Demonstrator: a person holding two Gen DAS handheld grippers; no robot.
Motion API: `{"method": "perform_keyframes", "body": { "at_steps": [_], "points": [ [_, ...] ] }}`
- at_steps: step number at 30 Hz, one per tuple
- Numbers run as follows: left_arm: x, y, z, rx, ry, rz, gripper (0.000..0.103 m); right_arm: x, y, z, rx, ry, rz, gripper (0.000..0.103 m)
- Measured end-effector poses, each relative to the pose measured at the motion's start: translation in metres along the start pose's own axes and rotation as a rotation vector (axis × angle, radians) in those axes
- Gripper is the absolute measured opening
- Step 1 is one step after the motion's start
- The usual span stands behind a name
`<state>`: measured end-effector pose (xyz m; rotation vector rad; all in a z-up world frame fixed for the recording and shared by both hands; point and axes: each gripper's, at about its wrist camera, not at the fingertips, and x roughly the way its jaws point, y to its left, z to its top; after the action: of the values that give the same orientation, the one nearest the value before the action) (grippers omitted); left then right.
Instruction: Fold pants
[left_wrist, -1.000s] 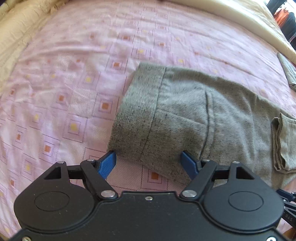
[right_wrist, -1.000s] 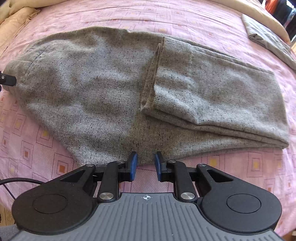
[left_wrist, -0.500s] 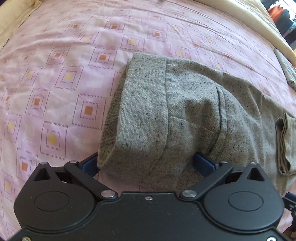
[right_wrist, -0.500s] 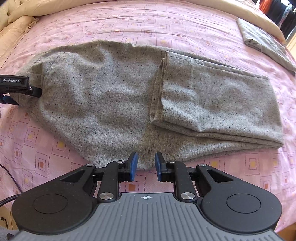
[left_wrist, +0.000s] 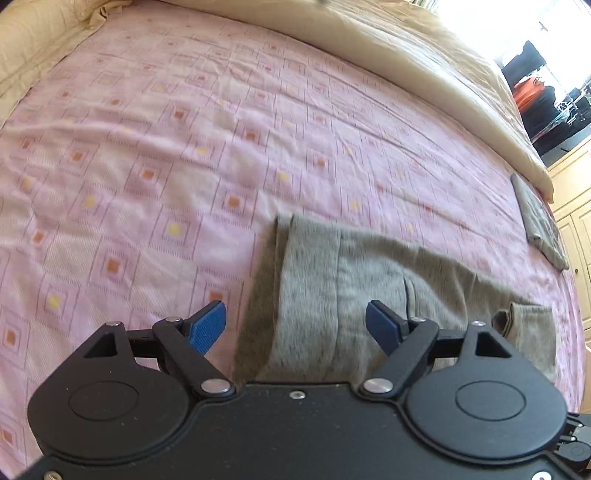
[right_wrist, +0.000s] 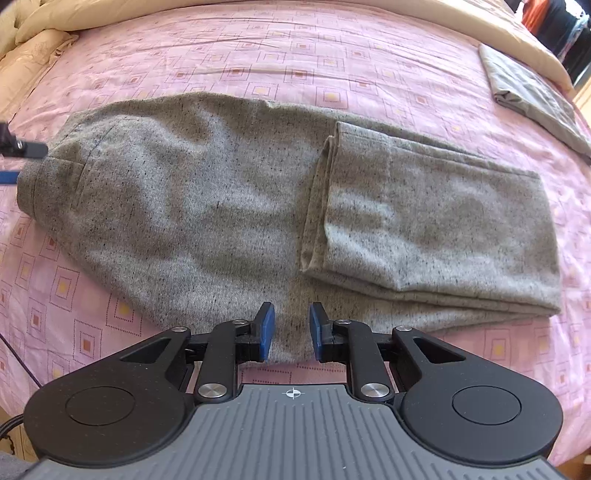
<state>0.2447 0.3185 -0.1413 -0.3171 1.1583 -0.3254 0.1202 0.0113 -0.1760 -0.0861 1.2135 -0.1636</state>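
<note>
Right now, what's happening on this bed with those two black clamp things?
A person is folding a pair of grey pants on a pink bedspread, using a hand-held gripper in each hand. The legs are already folded back over the upper part. The left gripper hangs over the waistband end, its fingers closing, not pinching the cloth. The right gripper hovers at the near edge, fingers narrowly apart, holding nothing. Another folded grey cloth lies at the far right.
</note>
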Motion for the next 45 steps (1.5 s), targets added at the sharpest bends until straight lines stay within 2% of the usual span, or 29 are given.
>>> {"method": "perform_keyframes", "body": {
  "at_steps": [2,5,6,7,12,16,17,19,20,21,22,26,29,30,31,32,33,35,41,45],
  "points": [
    [0.014,0.003,0.008,-0.001,0.057,-0.018,0.083,0.000,0.003,0.004,-0.009,-0.002,0.002,0.020],
    [0.048,0.004,0.007,0.029,0.195,-0.012,0.084,-0.001,0.009,0.011,-0.029,-0.008,0.003,0.020],
    [0.052,0.003,0.006,0.051,0.191,-0.032,0.097,-0.001,0.011,0.012,-0.037,-0.010,0.004,0.020],
    [0.053,0.000,0.006,0.070,0.173,-0.063,0.102,-0.002,0.013,0.014,-0.044,-0.011,0.004,0.020],
    [0.063,-0.025,0.004,0.153,0.176,0.043,0.101,-0.006,0.018,0.014,-0.059,-0.015,0.009,0.020],
    [0.066,-0.036,-0.001,0.165,0.169,0.106,0.101,-0.004,0.018,0.013,-0.041,-0.002,0.012,0.020],
    [0.064,-0.035,-0.001,0.149,0.168,0.082,0.101,-0.003,0.018,0.013,-0.037,0.001,0.012,0.020],
    [0.061,-0.025,0.002,0.079,0.190,-0.022,0.099,-0.003,0.020,0.012,-0.032,0.002,0.014,0.020],
    [0.060,-0.021,0.004,0.034,0.214,-0.088,0.097,-0.004,0.019,0.012,-0.032,0.001,0.016,0.020],
    [0.060,-0.019,0.005,0.000,0.238,-0.143,0.090,-0.004,0.019,0.012,-0.033,0.001,0.017,0.020],
    [0.061,-0.019,0.006,-0.012,0.256,-0.176,0.089,-0.003,0.019,0.012,-0.032,0.002,0.017,0.020],
    [0.065,-0.016,0.004,0.016,0.242,-0.184,0.089,-0.004,0.020,0.013,-0.030,0.002,0.017,0.020],
    [0.067,-0.008,0.008,-0.076,0.243,-0.223,0.096,-0.007,0.018,0.012,-0.035,-0.006,0.015,0.020],
    [0.069,-0.008,0.009,-0.109,0.242,-0.210,0.094,-0.008,0.017,0.012,-0.033,-0.011,0.015,0.020],
    [0.068,-0.010,0.010,-0.119,0.238,-0.183,0.079,-0.009,0.016,0.011,-0.029,-0.013,0.015,0.020],
    [0.068,-0.016,0.012,-0.101,0.225,-0.125,0.064,-0.009,0.015,0.011,-0.024,-0.014,0.014,0.020],
    [0.068,-0.022,0.013,-0.069,0.225,-0.077,0.043,-0.008,0.012,0.010,-0.015,-0.015,0.013,0.020],
    [0.060,-0.027,0.013,-0.071,0.210,-0.077,0.032,-0.008,0.007,0.009,0.009,-0.016,0.009,0.020],
    [0.019,-0.064,0.015,-0.027,0.130,-0.035,0.029,-0.012,-0.016,0.015,0.044,-0.114,-0.053,0.020],
    [-0.004,-0.099,0.017,-0.001,0.082,-0.024,0.029,0.011,-0.033,0.027,0.040,-0.119,-0.055,0.020]
  ]
}}
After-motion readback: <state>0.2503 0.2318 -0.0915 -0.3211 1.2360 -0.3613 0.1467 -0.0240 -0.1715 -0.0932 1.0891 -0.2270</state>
